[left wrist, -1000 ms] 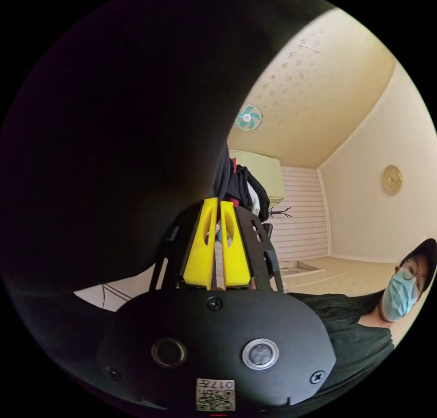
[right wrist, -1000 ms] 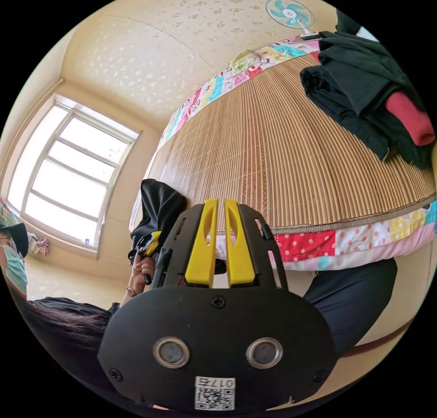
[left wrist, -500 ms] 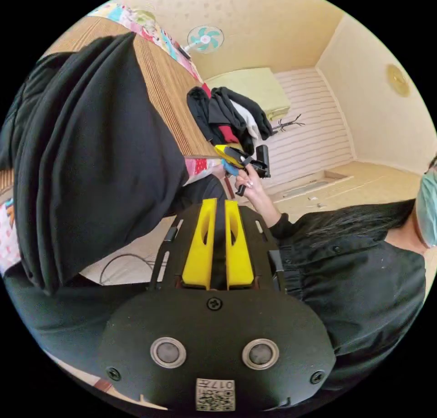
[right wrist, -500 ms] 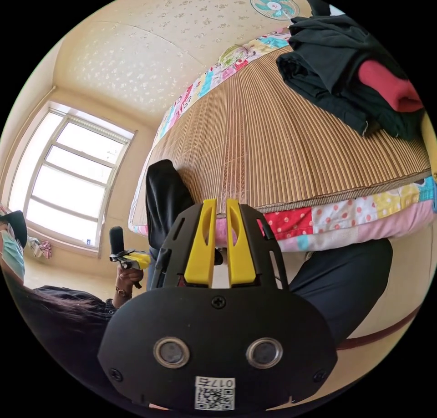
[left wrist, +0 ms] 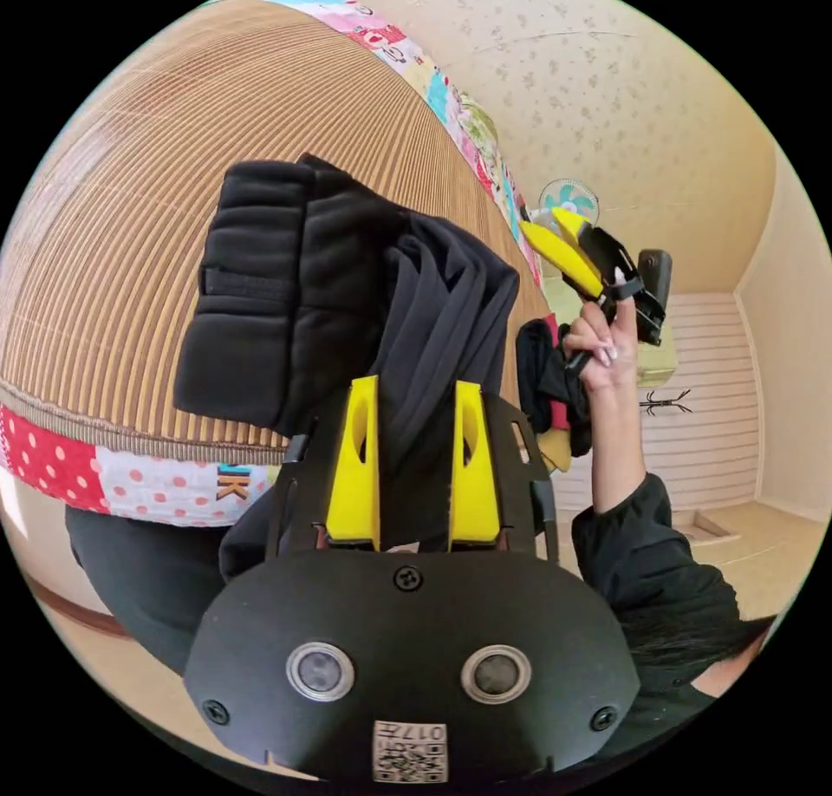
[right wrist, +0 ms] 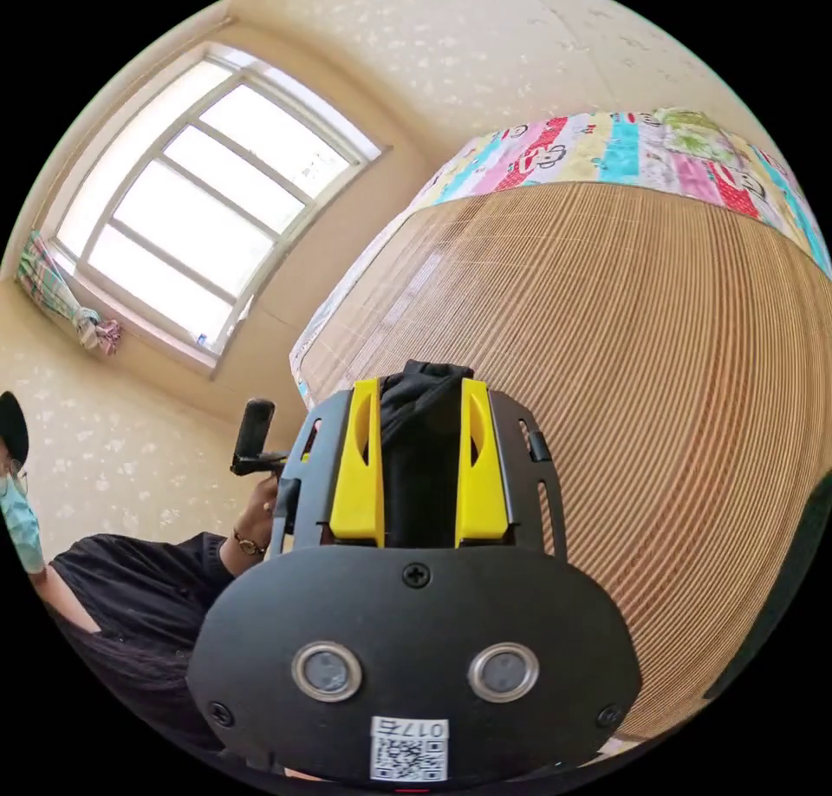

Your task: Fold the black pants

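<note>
A: The bamboo mat (left wrist: 173,250) covers a bed with a patchwork quilt (left wrist: 113,475) at its edge. Where are the black pants (left wrist: 338,293)?

B: Folded in a bundle on the mat, near its quilt-side edge.

A: And the left gripper (left wrist: 414,397)?

B: Jaws spread, dark cloth between them; whether they press it, I cannot tell.

A: The right gripper (right wrist: 420,397)?

B: Over the mat, jaws parted, black fabric showing between them; contact unclear
</note>
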Action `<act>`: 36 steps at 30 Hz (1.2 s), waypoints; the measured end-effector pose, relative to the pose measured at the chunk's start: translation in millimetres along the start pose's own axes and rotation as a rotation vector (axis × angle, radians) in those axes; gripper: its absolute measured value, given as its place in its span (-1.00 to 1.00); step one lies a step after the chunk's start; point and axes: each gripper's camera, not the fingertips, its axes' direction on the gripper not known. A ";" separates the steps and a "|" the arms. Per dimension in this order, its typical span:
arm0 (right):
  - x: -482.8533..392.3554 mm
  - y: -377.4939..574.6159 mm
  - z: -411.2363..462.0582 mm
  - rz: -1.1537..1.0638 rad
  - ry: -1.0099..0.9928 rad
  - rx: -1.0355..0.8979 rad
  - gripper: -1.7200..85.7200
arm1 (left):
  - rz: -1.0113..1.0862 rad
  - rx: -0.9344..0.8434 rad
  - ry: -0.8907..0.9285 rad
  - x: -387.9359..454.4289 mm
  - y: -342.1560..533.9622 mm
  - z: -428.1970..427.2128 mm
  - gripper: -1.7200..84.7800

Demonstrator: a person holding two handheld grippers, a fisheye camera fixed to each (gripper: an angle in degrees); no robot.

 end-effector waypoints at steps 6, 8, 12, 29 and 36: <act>70.8 -70.0 138.1 0.132 0.109 -0.510 -0.65 | -0.030 0.148 -0.065 -1.6 69.7 -21.3 -0.67; 81.8 -61.4 129.0 0.150 0.090 -0.433 -0.71 | -0.055 0.165 -0.020 -11.7 84.6 -40.8 -0.66; 98.8 -20.5 79.8 0.162 -0.269 -0.281 -0.85 | -0.079 0.278 0.136 -35.0 98.2 -91.7 -0.65; 64.7 229.1 -88.3 0.133 -1.313 0.071 -0.90 | 0.305 0.278 0.535 37.8 197.4 -48.3 -0.79; 68.2 274.0 -240.7 -0.042 -1.418 0.548 -0.90 | 0.564 0.504 0.440 83.9 282.5 -134.9 -0.86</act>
